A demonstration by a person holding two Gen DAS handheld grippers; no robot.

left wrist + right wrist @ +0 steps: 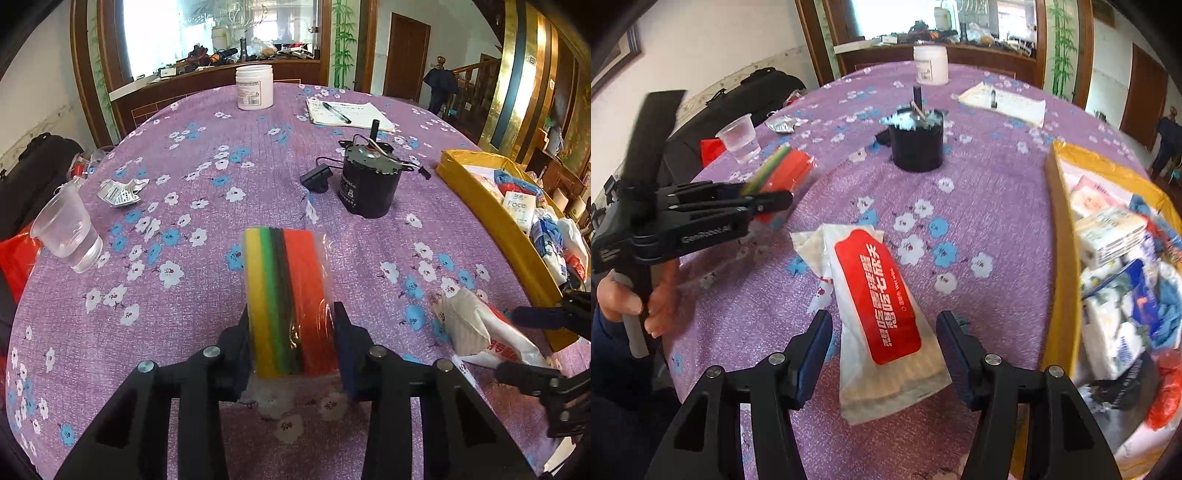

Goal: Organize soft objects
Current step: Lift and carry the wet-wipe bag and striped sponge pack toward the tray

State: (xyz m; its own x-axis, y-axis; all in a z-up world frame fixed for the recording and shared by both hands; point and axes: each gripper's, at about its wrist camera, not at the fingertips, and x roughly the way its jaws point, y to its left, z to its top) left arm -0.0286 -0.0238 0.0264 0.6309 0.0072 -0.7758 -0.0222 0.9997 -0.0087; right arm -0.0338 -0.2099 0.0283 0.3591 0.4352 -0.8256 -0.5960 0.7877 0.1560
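My left gripper [291,332] is shut on a plastic-wrapped pack of sponges [286,291] striped yellow, green, black and red, held just above the purple flowered tablecloth. The same pack [786,166] and left gripper [772,203] show at the left of the right wrist view. My right gripper [884,343] is open, its fingers either side of a white wet-wipe pack with a red label [877,310] lying on the cloth. That wipe pack [476,328] and the right gripper [517,339] also show at the right of the left wrist view.
A yellow box [1060,236] full of tissue packs and bags sits at the right table edge; it also shows in the left wrist view [491,206]. A black motor [365,184], clear cup of water [68,236], white jar [255,86], notepad with pen [347,114] and crumpled wrapper [120,192] stand on the table.
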